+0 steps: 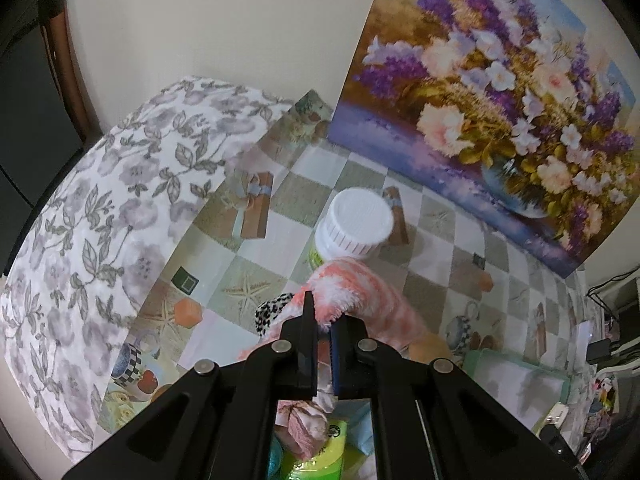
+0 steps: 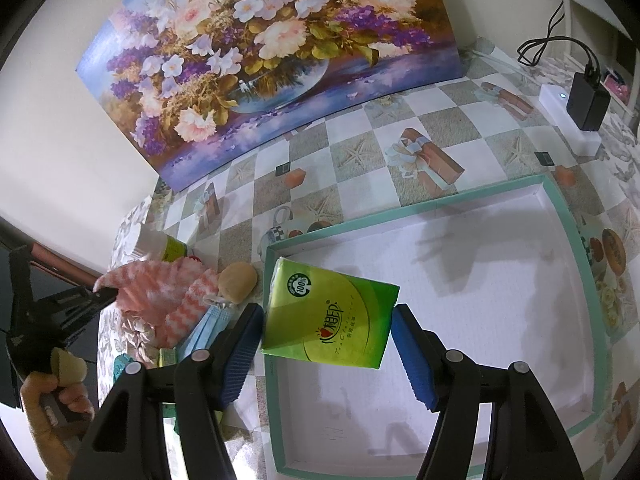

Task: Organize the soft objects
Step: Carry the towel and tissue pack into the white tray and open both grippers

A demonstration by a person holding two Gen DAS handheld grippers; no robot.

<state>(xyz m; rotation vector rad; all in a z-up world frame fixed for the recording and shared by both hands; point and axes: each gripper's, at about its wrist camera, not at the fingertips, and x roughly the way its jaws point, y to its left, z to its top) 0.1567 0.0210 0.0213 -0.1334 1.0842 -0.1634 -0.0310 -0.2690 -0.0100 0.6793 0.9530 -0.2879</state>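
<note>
Right gripper (image 2: pixel 326 354): nearest the right wrist camera, pointing steeply down over the box; blue pads spread wide on either side of the tissue pack; from this view cannot tell whether they press its sides or merely flank it.
Tissue pack (image 2: pixel 332 316): green, tilted, between the right pads, over the near left corner of the box.
Box (image 2: pixel 576 240): shallow, white floor, teal rim, lying on the table at the right.
Left gripper (image 1: pixel 324 334): pointing steeply down, jaws pinched shut on a fold of the pink cloth; from the right wrist view, out at the far left, tip against the cloth's edge.
Pink cloth (image 1: pixel 360 288): fluffy, pink and white, pinched at its near edge by the left gripper and draped away toward the bottle.
Person's hand (image 2: pixel 52 396): low at the left edge of the right wrist view, wrapped round the left gripper's handle.
Bottle (image 1: pixel 352 226): white ribbed cap, green label, just beyond the cloth.
Leopard-print item (image 1: pixel 272 312): black and white, just left of the cloth.
Tan round object (image 2: pixel 238 280): beside the box's left rim, next to the cloth.
Blue masks (image 2: pixel 208 328): near the right gripper's left finger.
Table (image 1: pixel 352 168): checked cloth printed with starfish and gift boxes.
Flower painting (image 1: pixel 492 92): leaning against the far wall.
Floral cushion (image 1: pixel 100 208): at the table's left.
</note>
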